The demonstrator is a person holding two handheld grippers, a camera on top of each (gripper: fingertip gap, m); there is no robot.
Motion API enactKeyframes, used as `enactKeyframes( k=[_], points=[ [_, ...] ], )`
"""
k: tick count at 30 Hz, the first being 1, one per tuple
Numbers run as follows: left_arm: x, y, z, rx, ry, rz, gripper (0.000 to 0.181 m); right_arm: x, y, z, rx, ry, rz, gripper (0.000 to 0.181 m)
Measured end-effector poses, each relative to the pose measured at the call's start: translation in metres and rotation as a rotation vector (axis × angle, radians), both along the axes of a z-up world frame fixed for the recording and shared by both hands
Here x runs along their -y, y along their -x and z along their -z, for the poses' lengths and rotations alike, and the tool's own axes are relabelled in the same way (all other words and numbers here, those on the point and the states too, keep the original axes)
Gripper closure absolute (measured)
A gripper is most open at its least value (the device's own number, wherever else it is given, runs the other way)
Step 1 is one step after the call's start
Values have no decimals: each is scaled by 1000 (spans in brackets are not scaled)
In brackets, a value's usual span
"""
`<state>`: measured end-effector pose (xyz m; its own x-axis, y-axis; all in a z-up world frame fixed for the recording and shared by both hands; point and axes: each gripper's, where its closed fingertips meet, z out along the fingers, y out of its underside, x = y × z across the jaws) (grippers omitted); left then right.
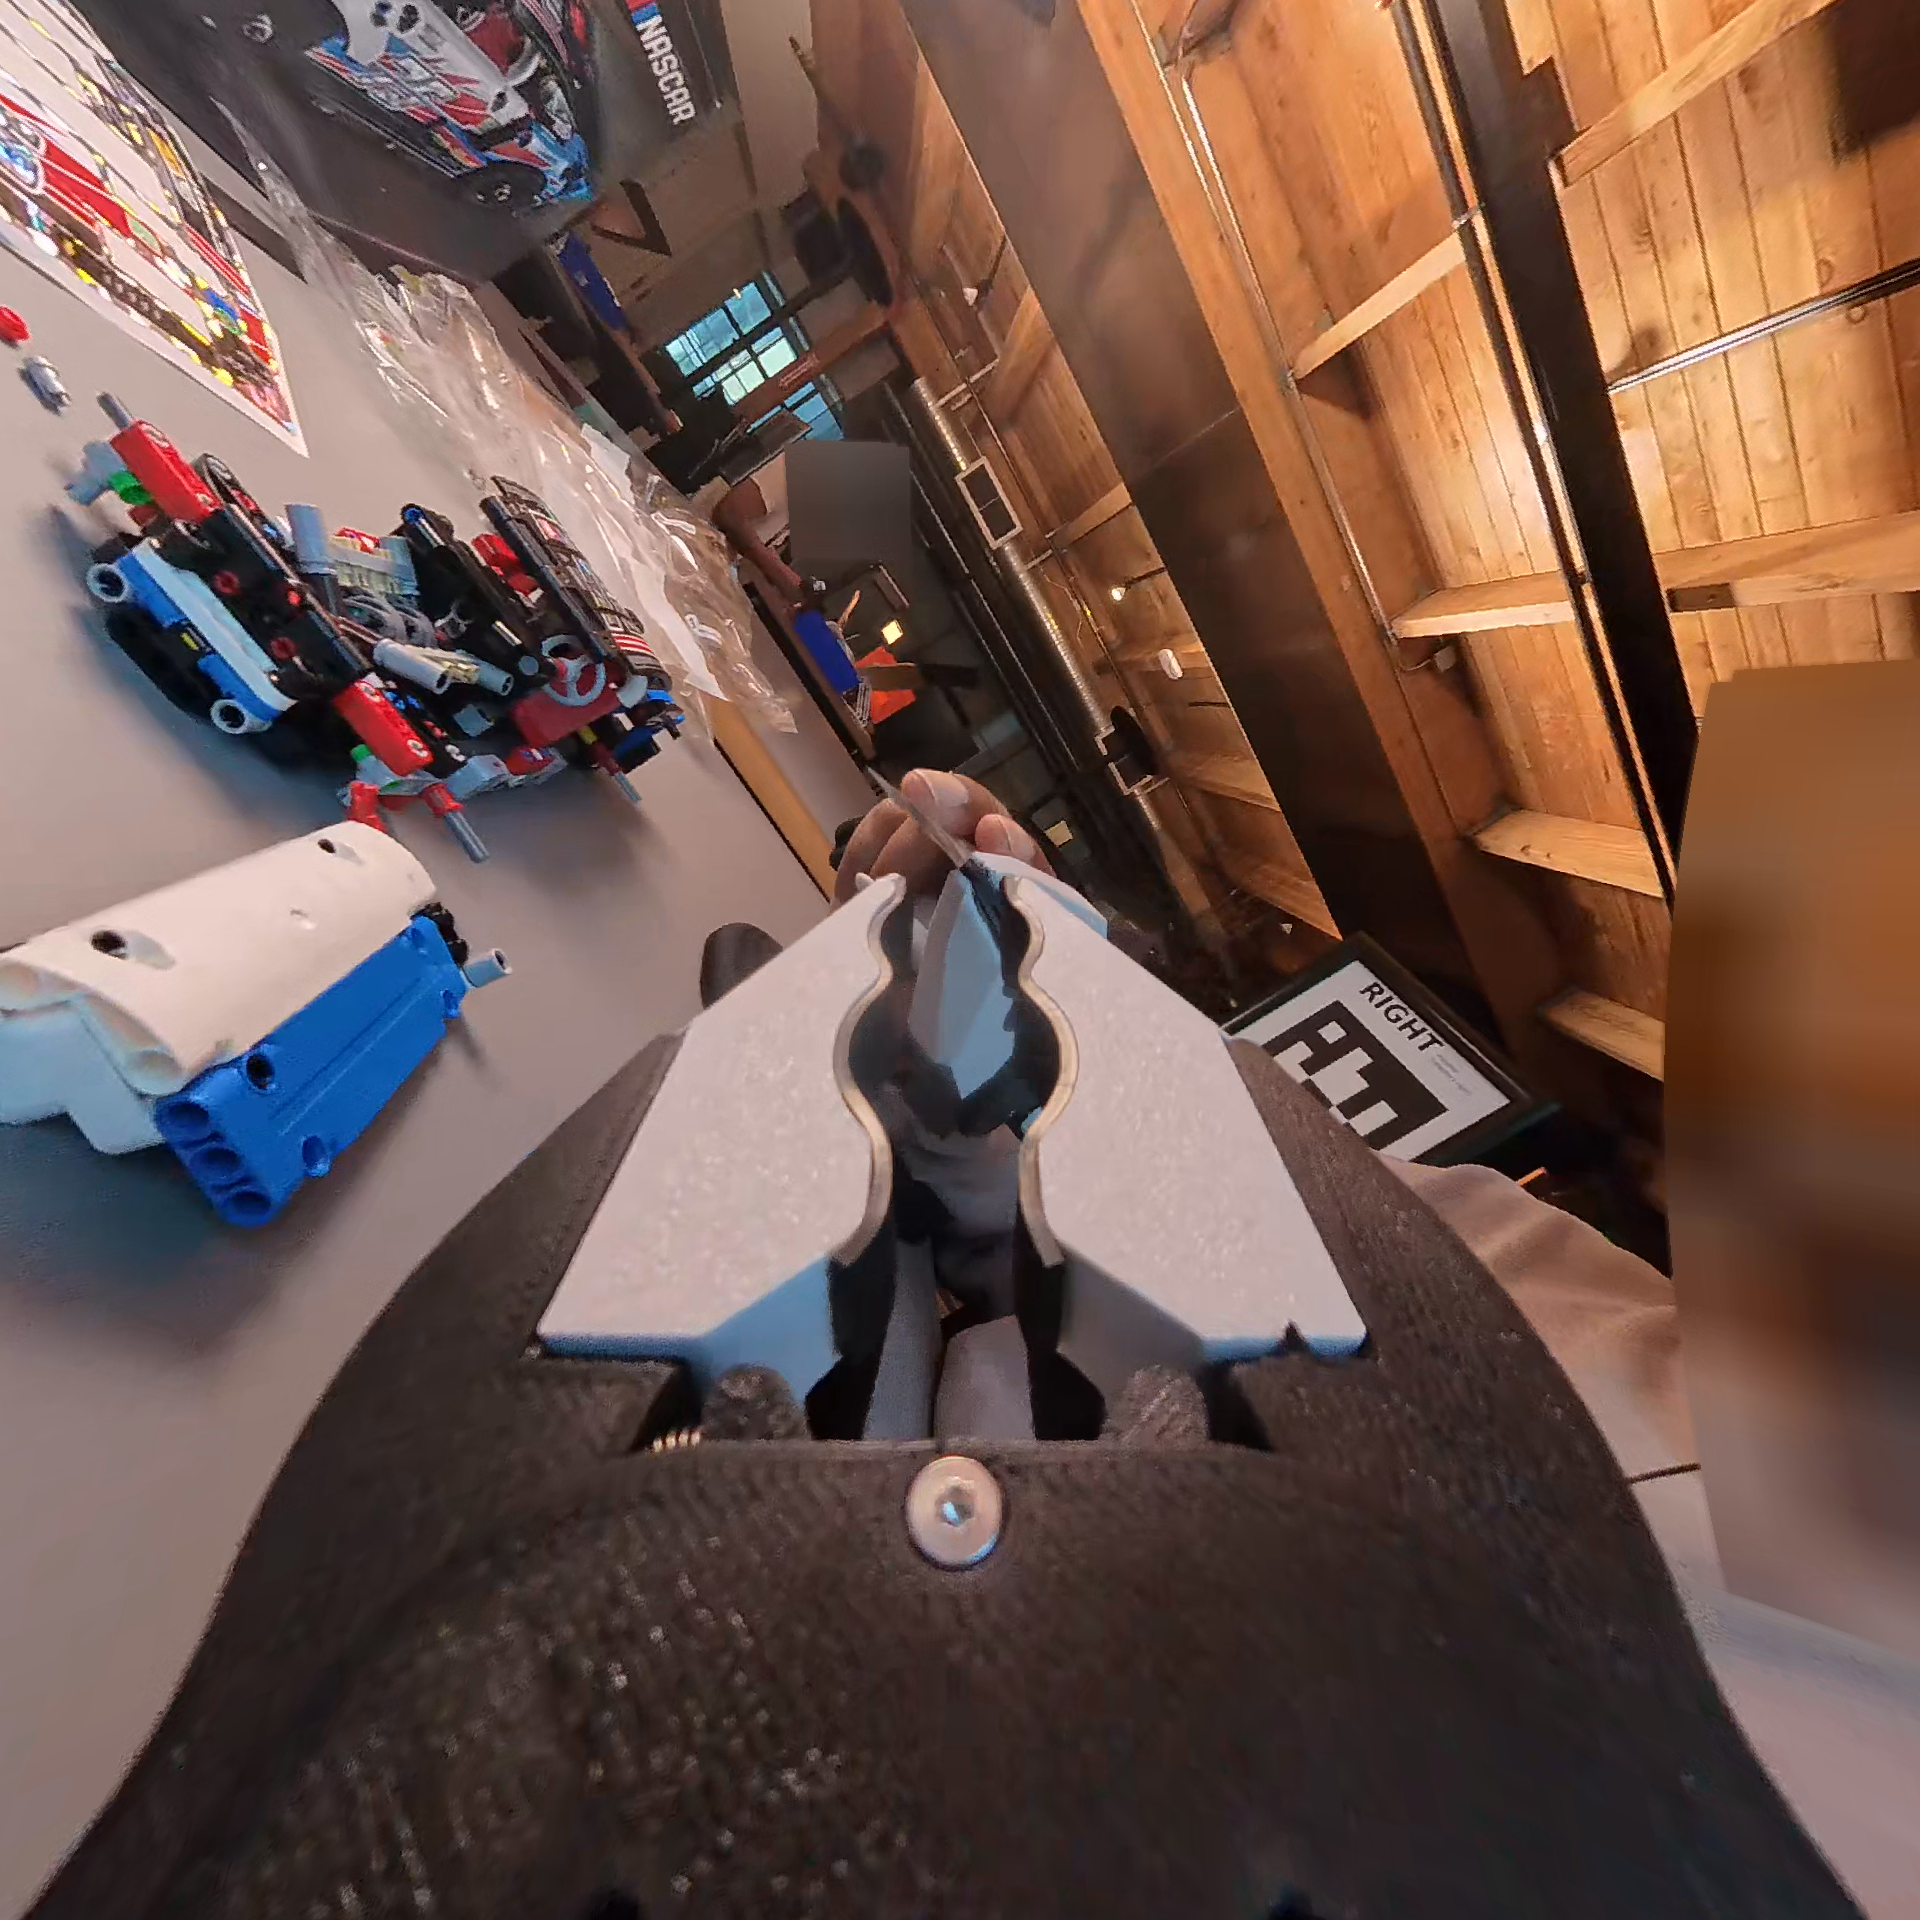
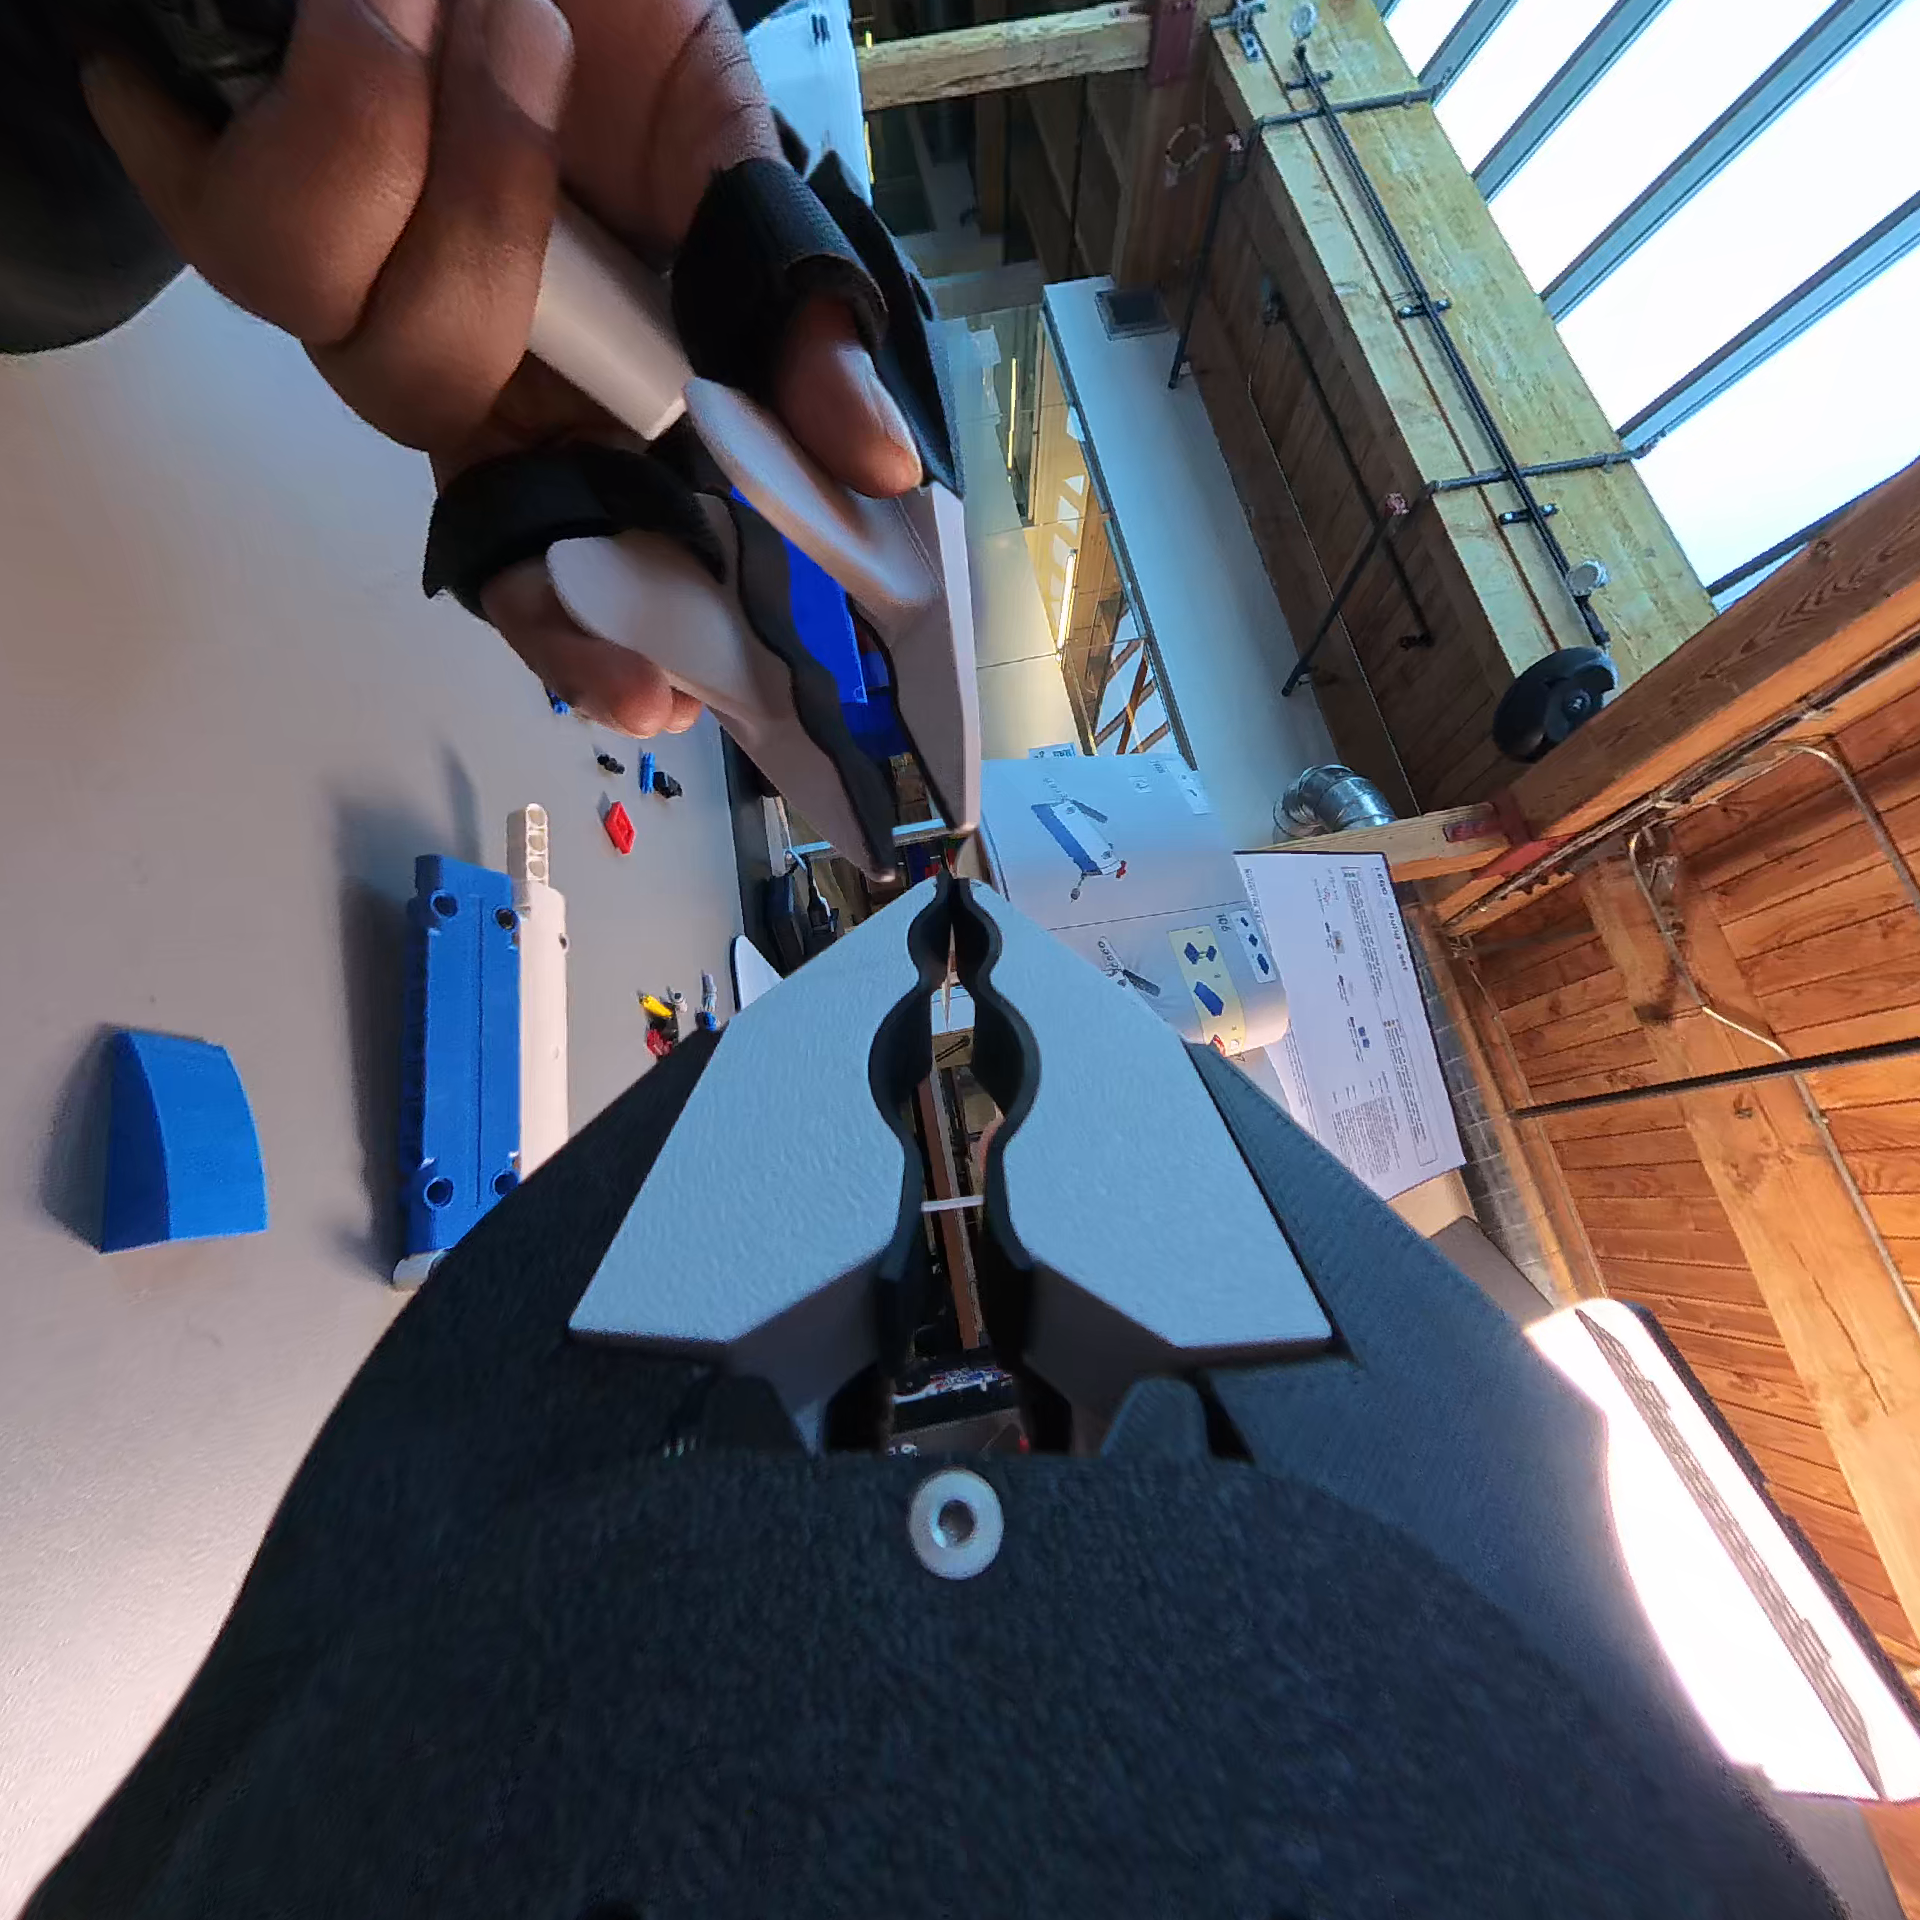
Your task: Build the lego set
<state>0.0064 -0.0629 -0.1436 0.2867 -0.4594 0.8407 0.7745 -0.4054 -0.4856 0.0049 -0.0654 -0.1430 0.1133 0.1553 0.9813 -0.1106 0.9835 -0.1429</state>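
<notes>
In the right wrist view a hand holds my left gripper (image 2: pixel 923 836) at upper left. Its tips pinch a small pale flat piece (image 2: pixel 920 831). My right gripper (image 2: pixel 951 888) has its jaws together, and its tips meet the left gripper's tips right at that piece. In the left wrist view my left gripper (image 1: pixel 954 885) has a narrow gap at its tips. The right gripper's grey fingers (image 1: pixel 961 997) show through that gap, with a hand (image 1: pixel 935 810) on them. A white and blue subassembly (image 1: pixel 229 1018) lies on the grey table (image 1: pixel 208 1403), also in the right wrist view (image 2: pixel 478 1039).
A partly built car (image 1: pixel 364 623), a sticker sheet (image 1: pixel 125 208), the set's box (image 1: pixel 447 83) and empty plastic bags (image 1: pixel 540 436) lie farther back. A blue curved panel (image 2: pixel 177 1138), small loose parts (image 2: pixel 618 826), an open instruction booklet (image 2: pixel 1143 883) and a printed sheet (image 2: pixel 1351 1018) surround the grippers. My two grippers' fingertips are within a few centimetres of each other.
</notes>
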Motion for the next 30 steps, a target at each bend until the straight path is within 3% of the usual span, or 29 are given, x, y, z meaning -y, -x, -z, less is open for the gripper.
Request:
enactKeyframes(
  k=[12,24,30],
  points=[
    [-6,4,6,-18,17,-34,181,0,3,12,18,-57,5,181],
    [-6,4,7,-110,-2,-53,181,1,2,14,28,-35,-2,181],
    [-5,1,11,-208,-17,-58,181,3,0,12,66,54,-38,164]
  ],
)
